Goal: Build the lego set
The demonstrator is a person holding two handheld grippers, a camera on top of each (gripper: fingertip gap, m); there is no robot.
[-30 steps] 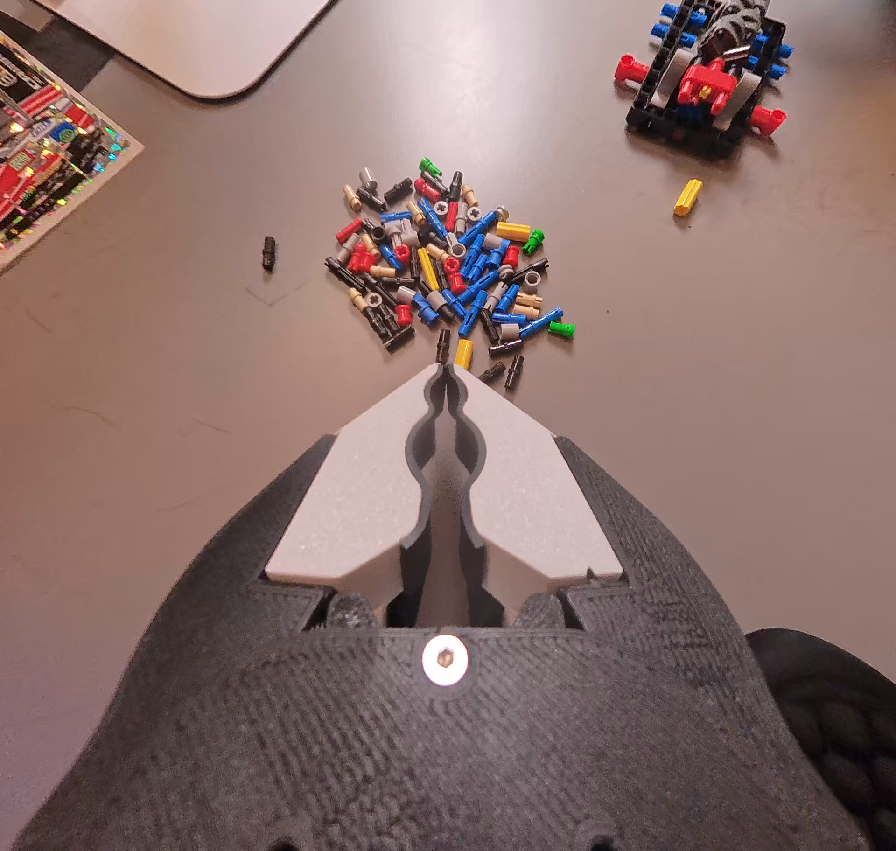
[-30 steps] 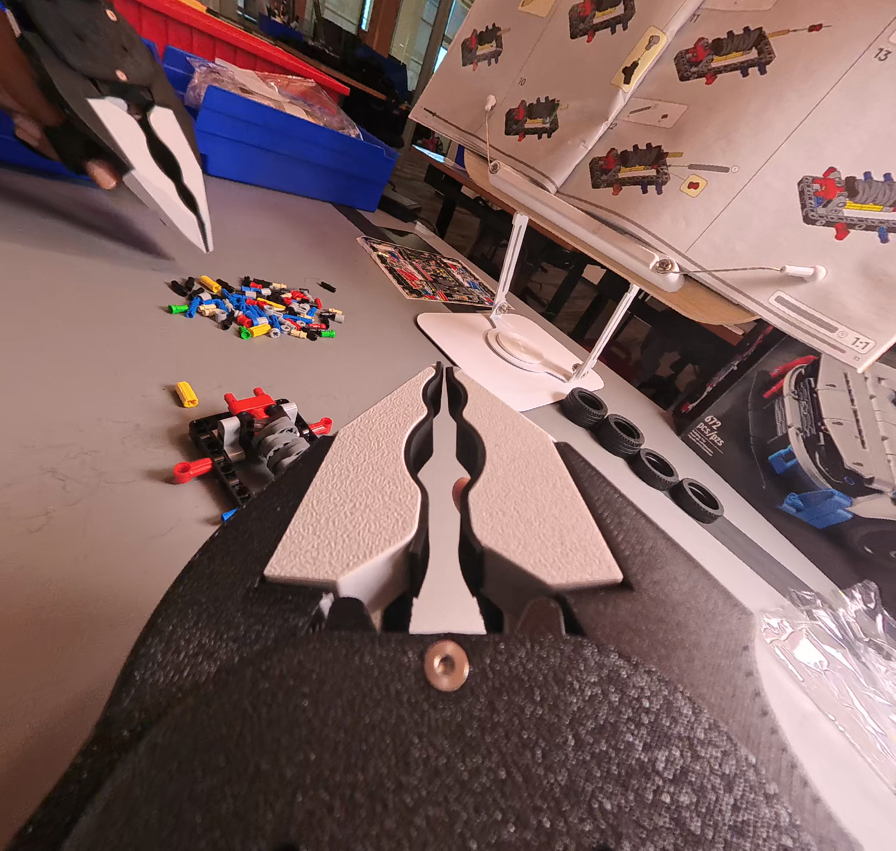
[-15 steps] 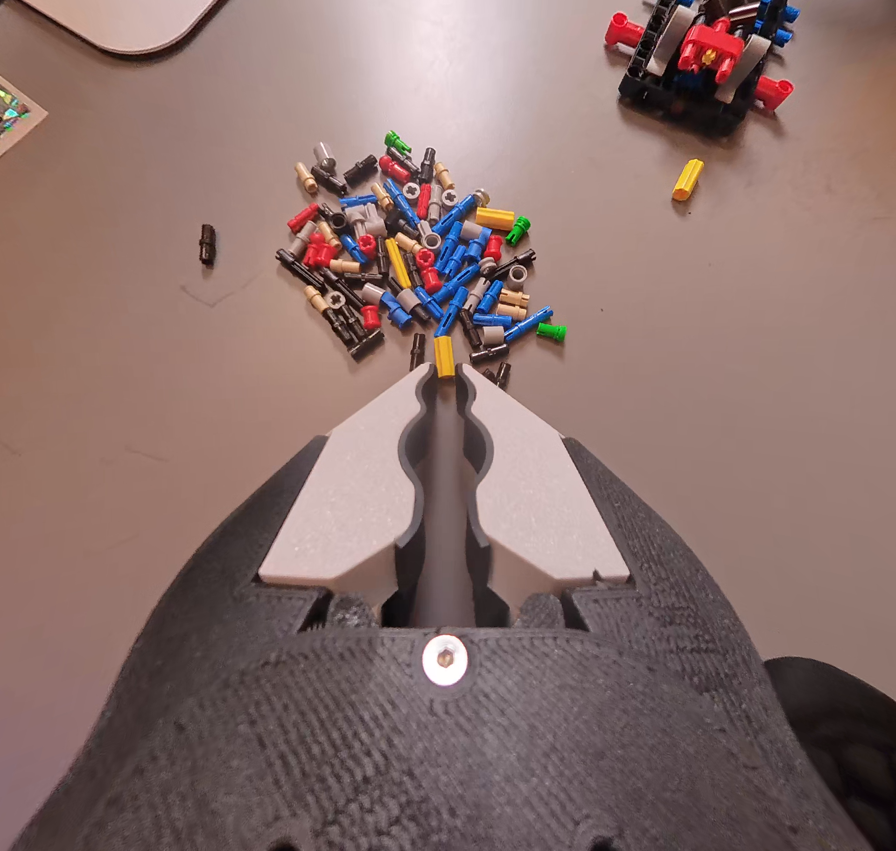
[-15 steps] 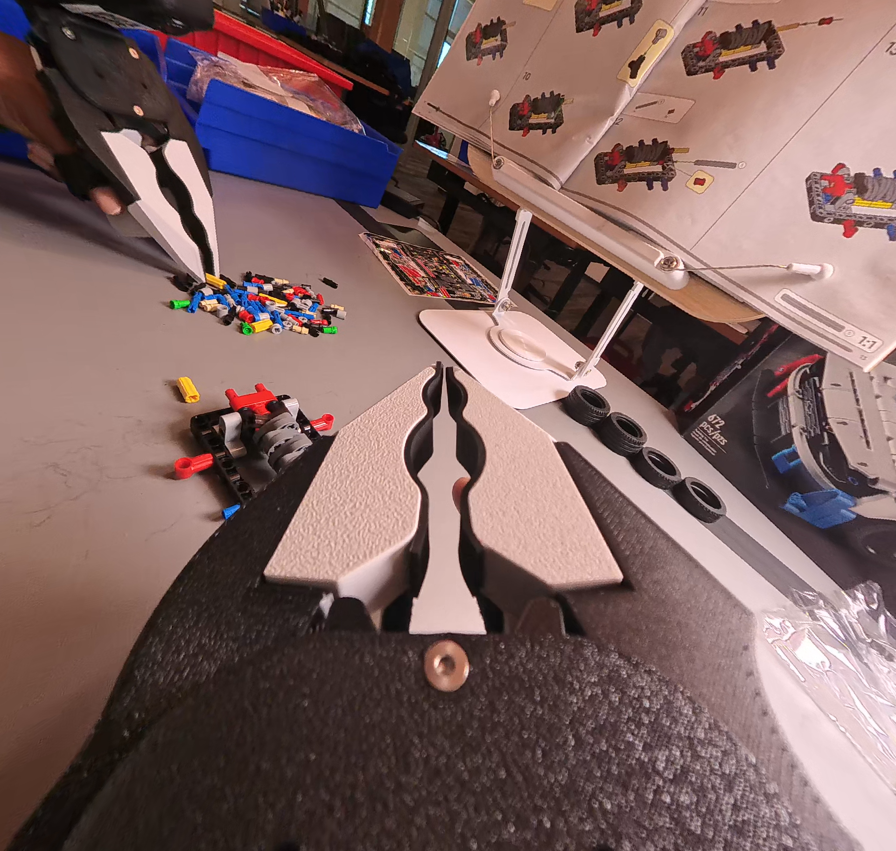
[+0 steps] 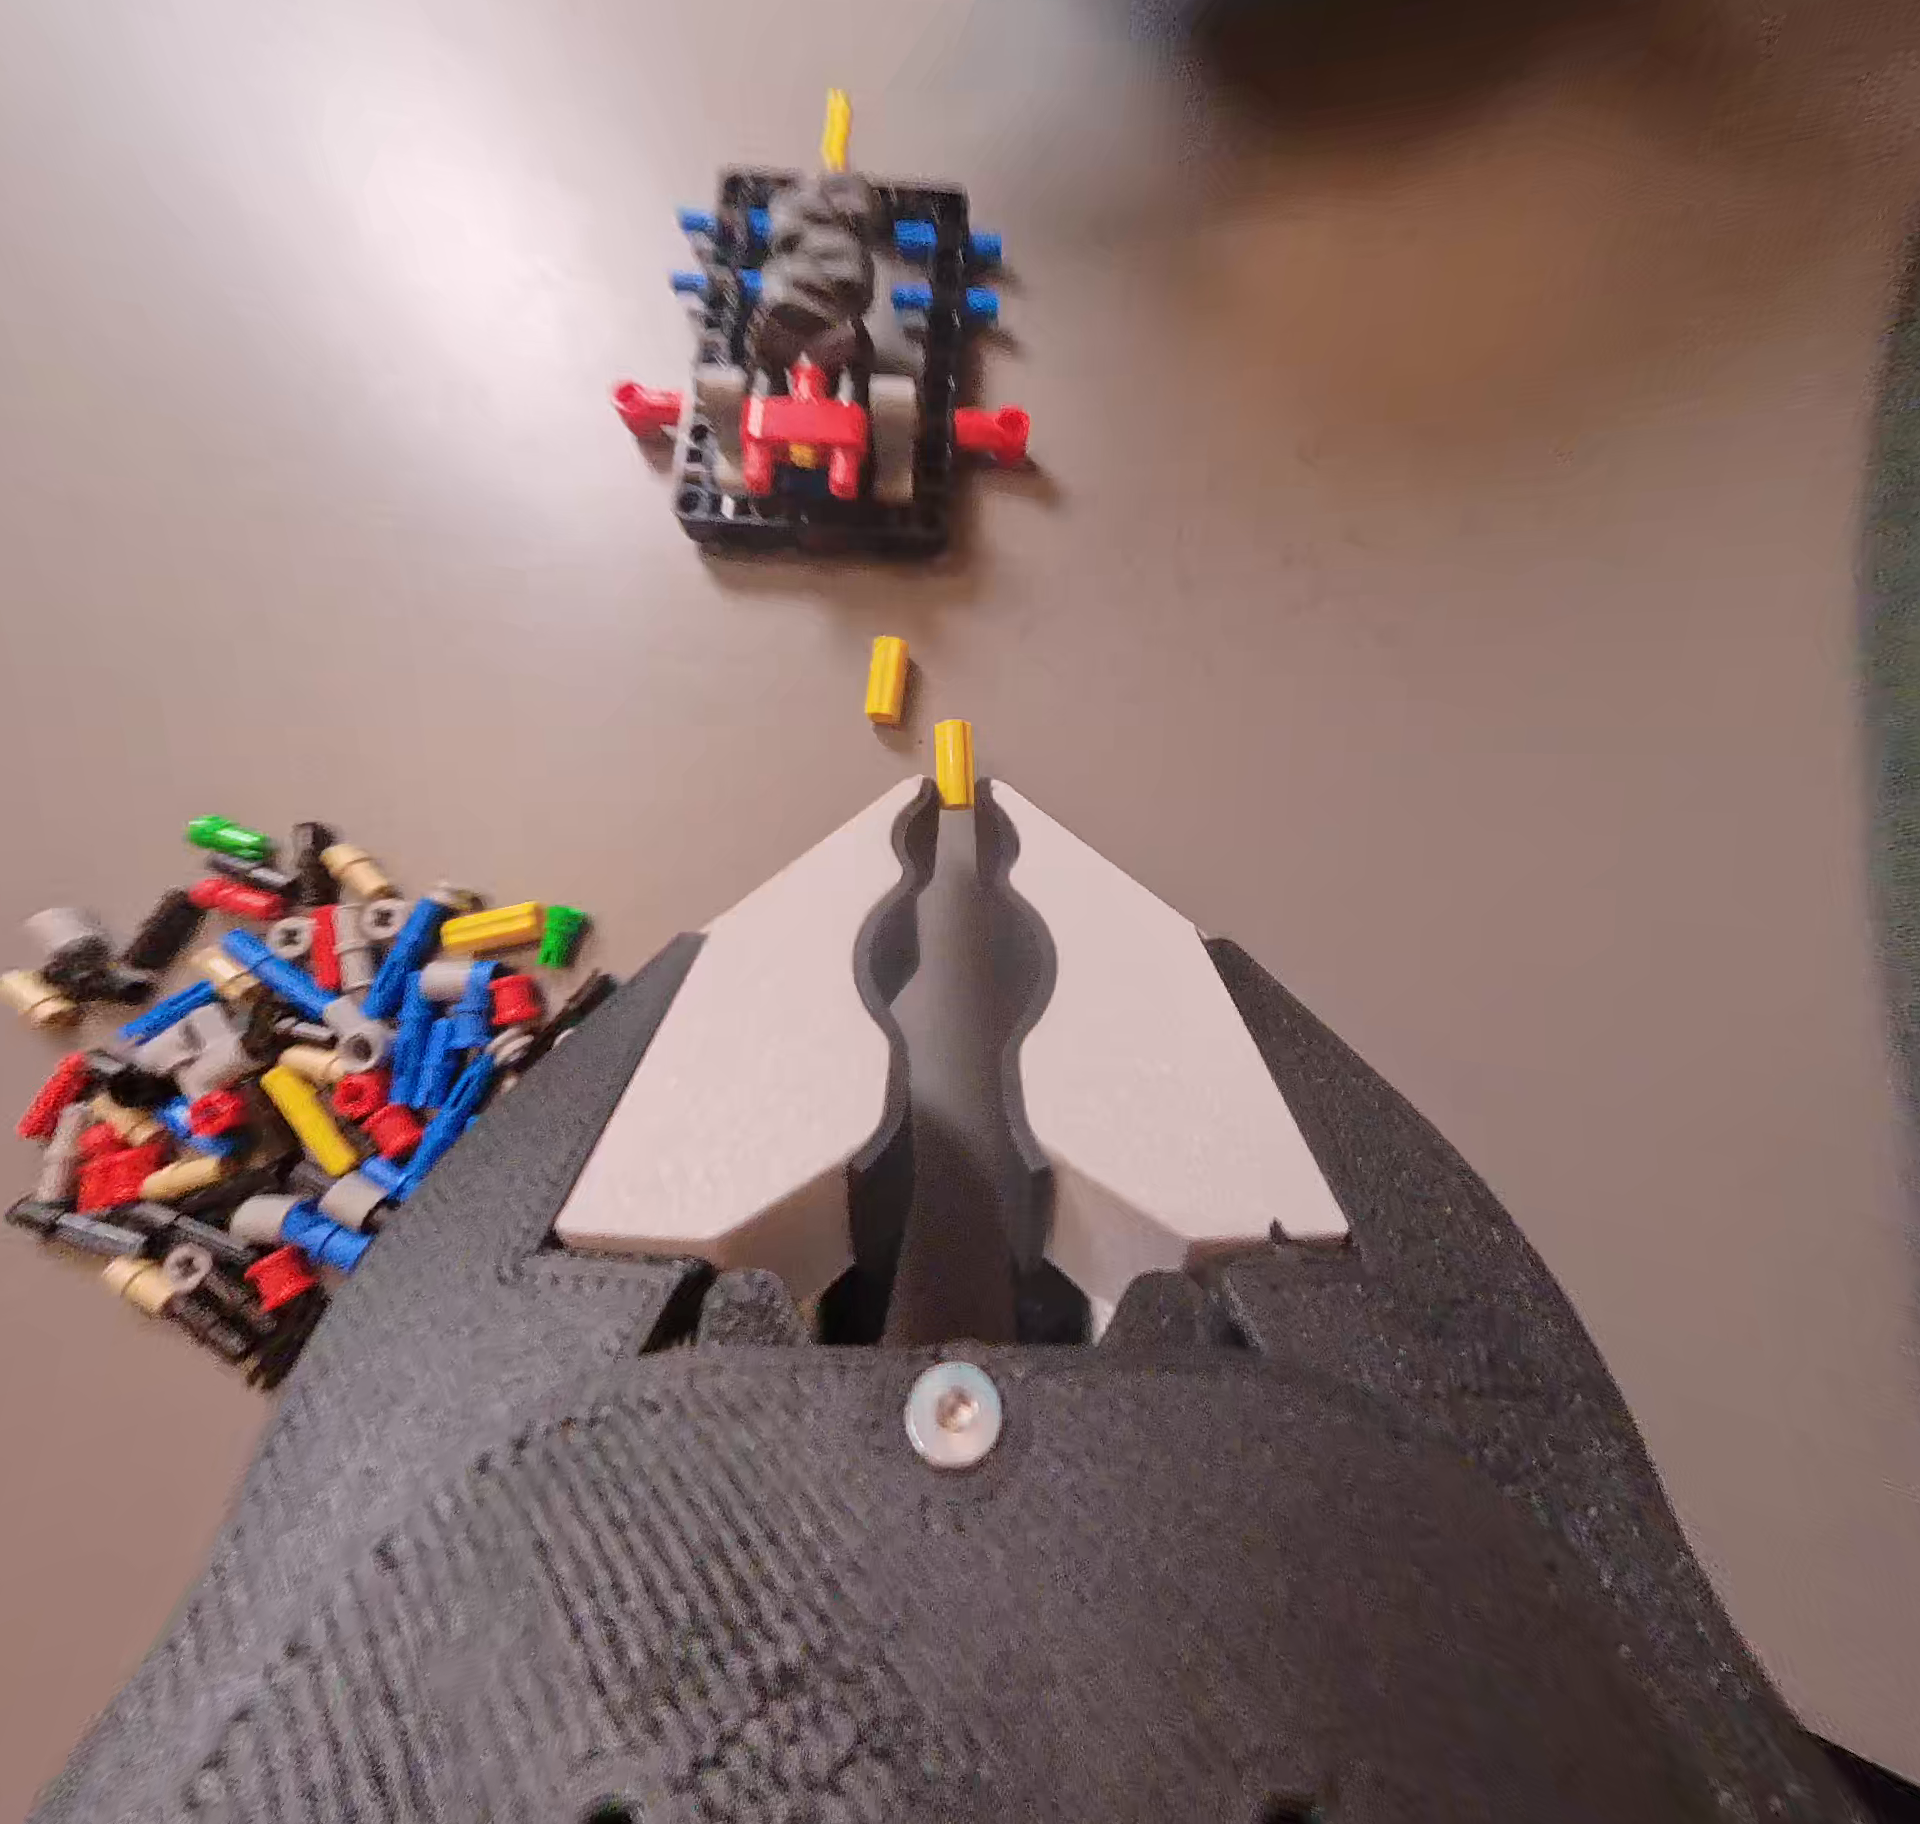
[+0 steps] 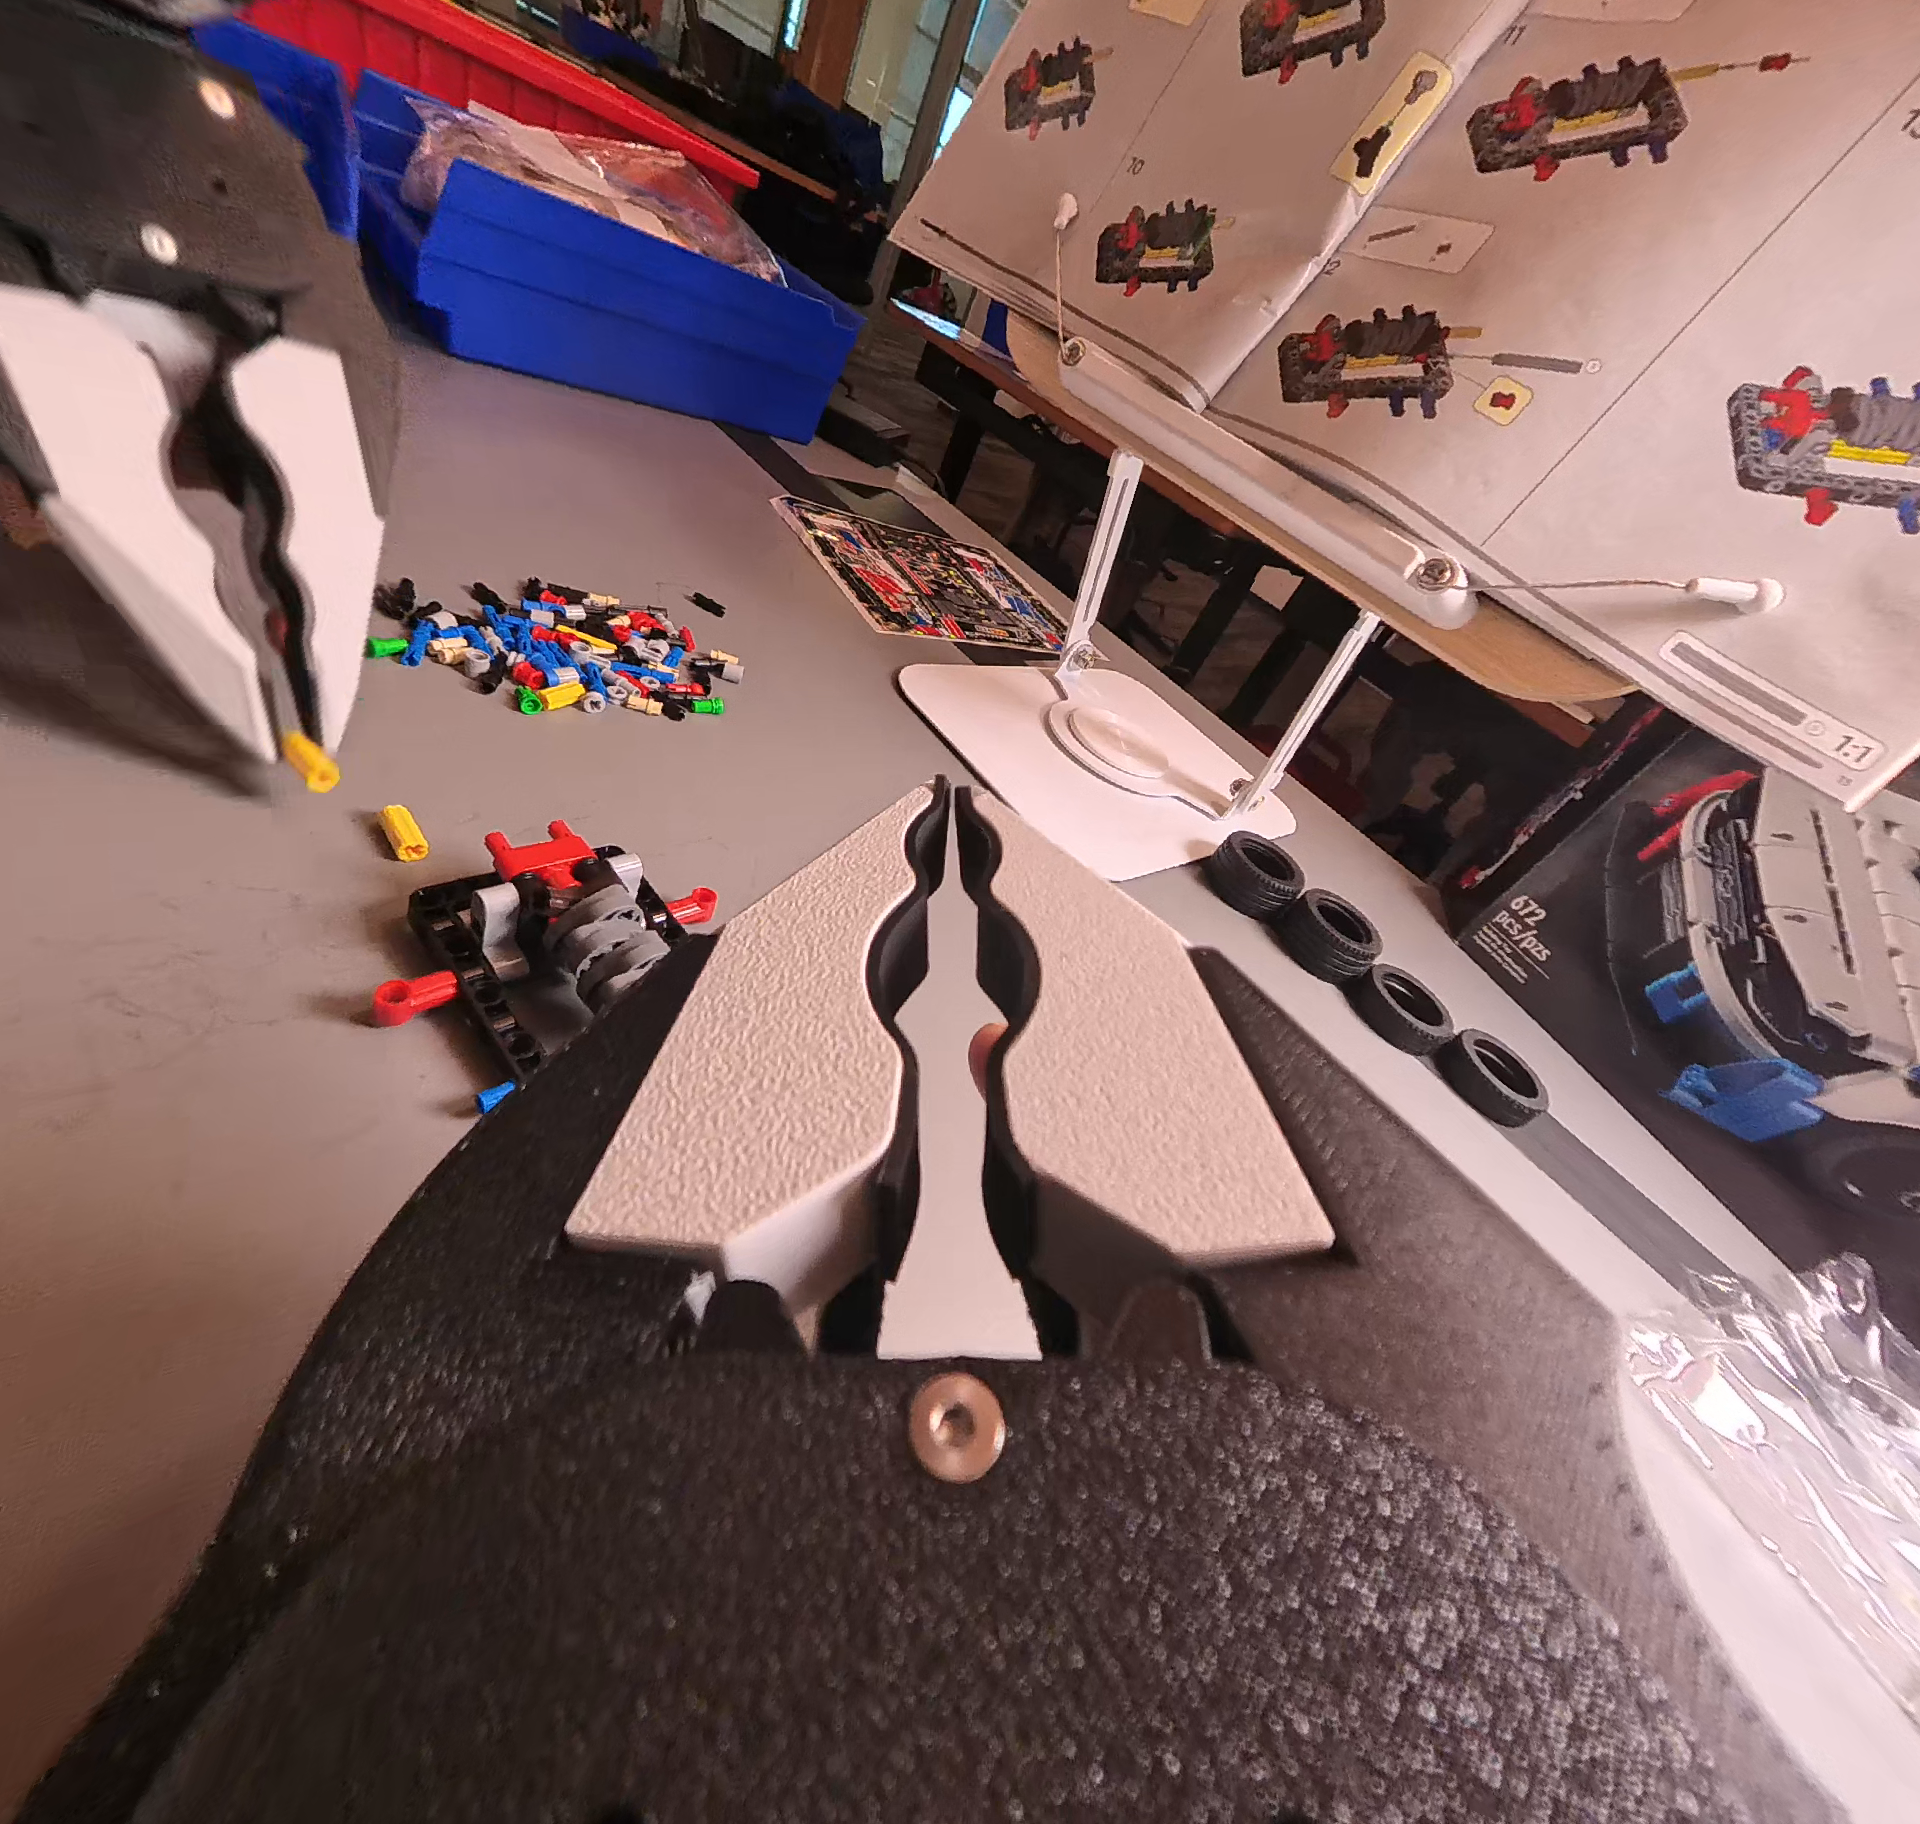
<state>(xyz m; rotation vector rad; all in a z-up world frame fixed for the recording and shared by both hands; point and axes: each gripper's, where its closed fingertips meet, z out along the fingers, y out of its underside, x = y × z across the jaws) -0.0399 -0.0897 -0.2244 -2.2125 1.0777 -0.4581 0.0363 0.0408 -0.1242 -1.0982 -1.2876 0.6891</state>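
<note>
The left gripper (image 5: pixel 954 787) was clamped on a short yellow pin (image 5: pixel 953 762), which stuck out past the fingertips, presumably so its free end could be pushed into a hole. The gripper hung over the bench (image 5: pixel 1455 735), pointed at the half-built black frame (image 5: pixel 826 372) at twelve o'clock. A second yellow pin (image 5: pixel 886 679) lay loose between them, just beside the held one. The heap of small parts (image 5: pixel 281 1057) sat at nine o'clock. The right gripper (image 6: pixel 952 795) waited nearly closed and empty beside the frame (image 6: pixel 540 943), below the propped instruction booklet (image 6: pixel 1558 216), probably kept in sight for reference.
</note>
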